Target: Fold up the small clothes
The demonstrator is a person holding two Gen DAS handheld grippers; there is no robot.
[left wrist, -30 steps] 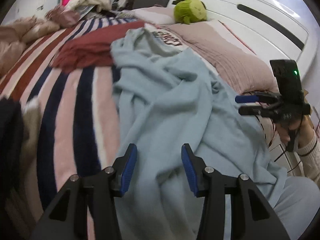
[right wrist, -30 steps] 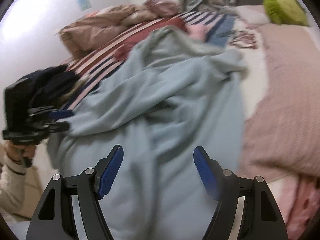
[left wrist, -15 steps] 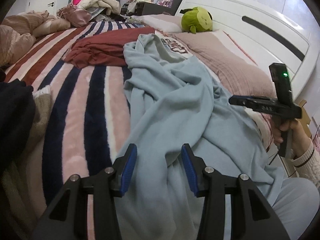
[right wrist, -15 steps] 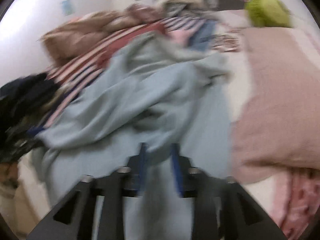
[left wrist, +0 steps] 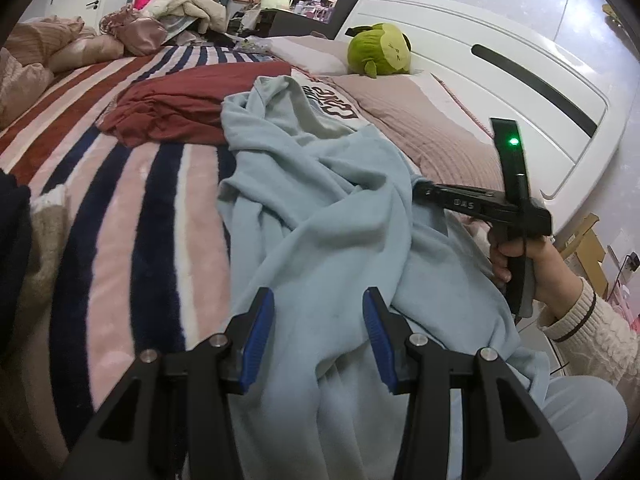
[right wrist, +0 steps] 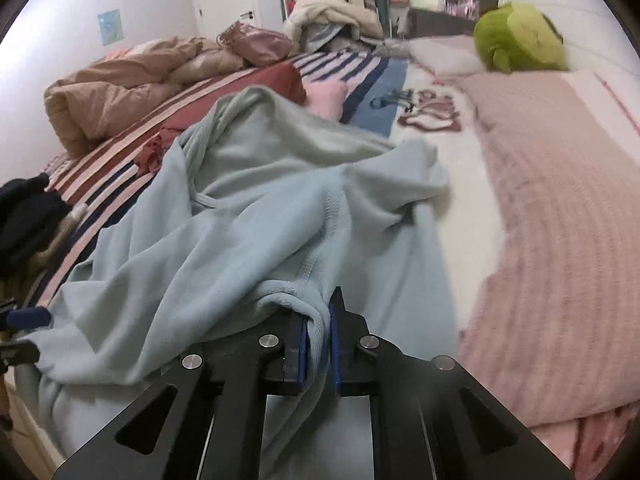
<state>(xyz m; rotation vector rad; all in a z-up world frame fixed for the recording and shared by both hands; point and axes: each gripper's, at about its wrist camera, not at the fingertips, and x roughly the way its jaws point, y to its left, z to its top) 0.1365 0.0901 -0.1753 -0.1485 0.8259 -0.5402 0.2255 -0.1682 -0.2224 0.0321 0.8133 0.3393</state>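
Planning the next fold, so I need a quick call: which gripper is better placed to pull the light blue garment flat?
Right. The right gripper is shut on a bunched edge of the light blue garment, so it can likely pull at once. The left gripper is open above the cloth, gripping nothing.

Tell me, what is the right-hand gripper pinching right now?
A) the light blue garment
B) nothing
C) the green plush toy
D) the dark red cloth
A: in the right wrist view the right gripper has its blue pads closed on a bunched fold of the light blue garment.
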